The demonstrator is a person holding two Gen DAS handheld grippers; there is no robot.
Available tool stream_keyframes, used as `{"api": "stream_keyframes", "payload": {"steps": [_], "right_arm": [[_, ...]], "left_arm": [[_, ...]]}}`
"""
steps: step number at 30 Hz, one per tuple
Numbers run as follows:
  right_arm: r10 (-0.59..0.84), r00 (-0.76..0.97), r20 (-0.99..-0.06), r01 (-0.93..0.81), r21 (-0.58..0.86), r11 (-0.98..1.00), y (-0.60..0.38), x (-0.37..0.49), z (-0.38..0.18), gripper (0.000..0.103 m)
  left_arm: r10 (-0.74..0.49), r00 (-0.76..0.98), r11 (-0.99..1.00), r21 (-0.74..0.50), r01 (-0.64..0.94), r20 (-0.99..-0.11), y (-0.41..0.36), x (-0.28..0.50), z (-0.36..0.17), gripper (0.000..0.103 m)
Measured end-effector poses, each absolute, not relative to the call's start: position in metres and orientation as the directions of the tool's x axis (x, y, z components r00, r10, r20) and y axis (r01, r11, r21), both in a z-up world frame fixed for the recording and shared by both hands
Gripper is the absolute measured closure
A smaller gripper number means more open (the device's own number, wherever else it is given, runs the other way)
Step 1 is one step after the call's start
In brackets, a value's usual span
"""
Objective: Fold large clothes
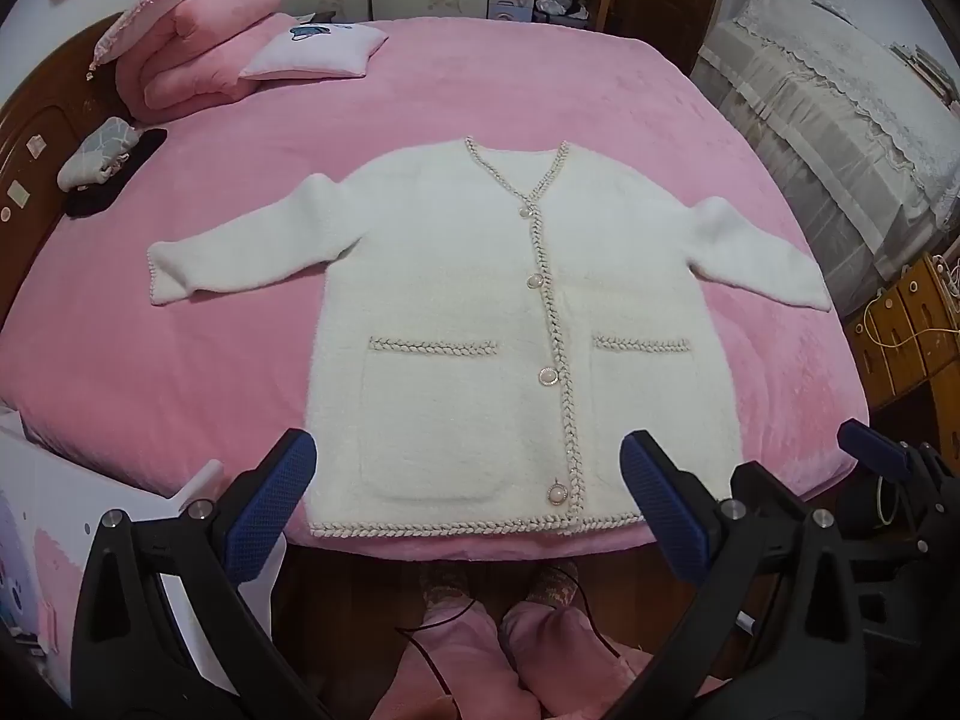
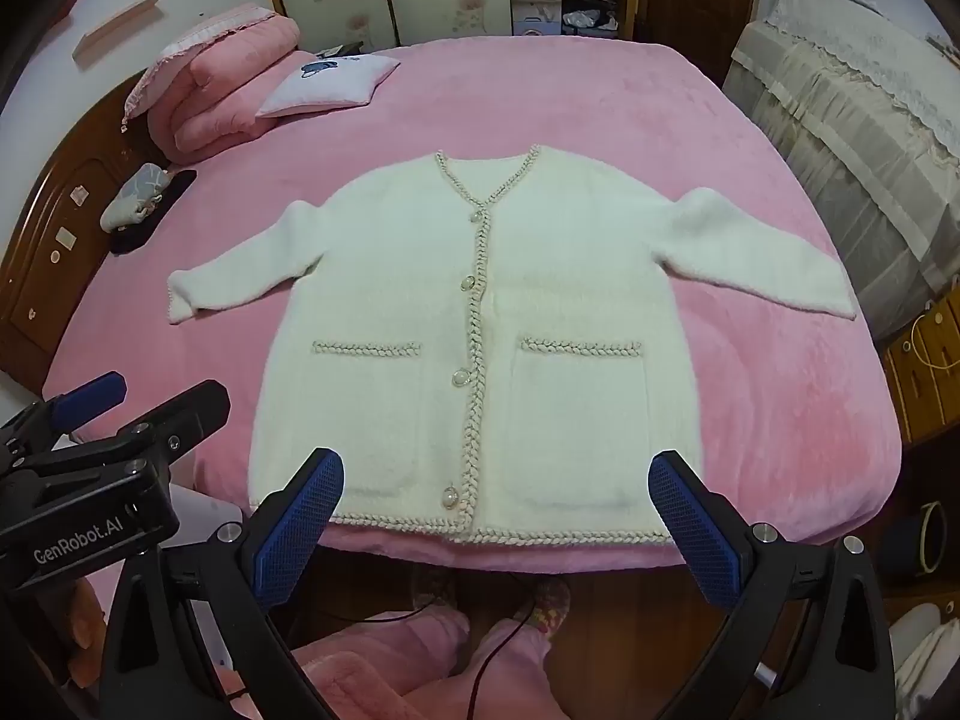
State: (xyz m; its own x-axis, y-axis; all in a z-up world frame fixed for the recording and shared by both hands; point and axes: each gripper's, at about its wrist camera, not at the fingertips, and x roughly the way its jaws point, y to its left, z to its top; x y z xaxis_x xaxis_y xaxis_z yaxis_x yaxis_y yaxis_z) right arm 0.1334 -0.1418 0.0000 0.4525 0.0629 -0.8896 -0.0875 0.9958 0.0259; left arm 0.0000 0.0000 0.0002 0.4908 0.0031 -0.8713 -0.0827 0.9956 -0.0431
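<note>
Pink bed holds one white cardigan, four buttons; both hand-held grippers wide, empty

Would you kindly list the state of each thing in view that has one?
Cardigan: spread flat, buttoned, sleeves out, unfolded.
Left gripper: open, holding nothing.
Right gripper: open, holding nothing.
Pink quilt: folded, stacked by the headboard.
Small pillow: lying flat.

a pink bed fills the room's middle. at its far left corner lies a folded pink quilt with a small white pillow beside it. a grey bundle rests on a dark cloth near the wooden headboard. a lace-covered piece of furniture stands at right.
</note>
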Motion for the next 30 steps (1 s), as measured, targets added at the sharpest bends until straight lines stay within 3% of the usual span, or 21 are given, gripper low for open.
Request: {"api": "stream_keyframes", "payload": {"steps": [30], "right_arm": [[0.059, 0.446, -0.893, -0.091, 0.02, 0.996, -0.152, 0.136, -0.003, 0.0]], "left_arm": [[0.017, 0.489, 0.993, -0.04, -0.107, -0.872, -0.01, -0.002, -0.002, 0.002]]}}
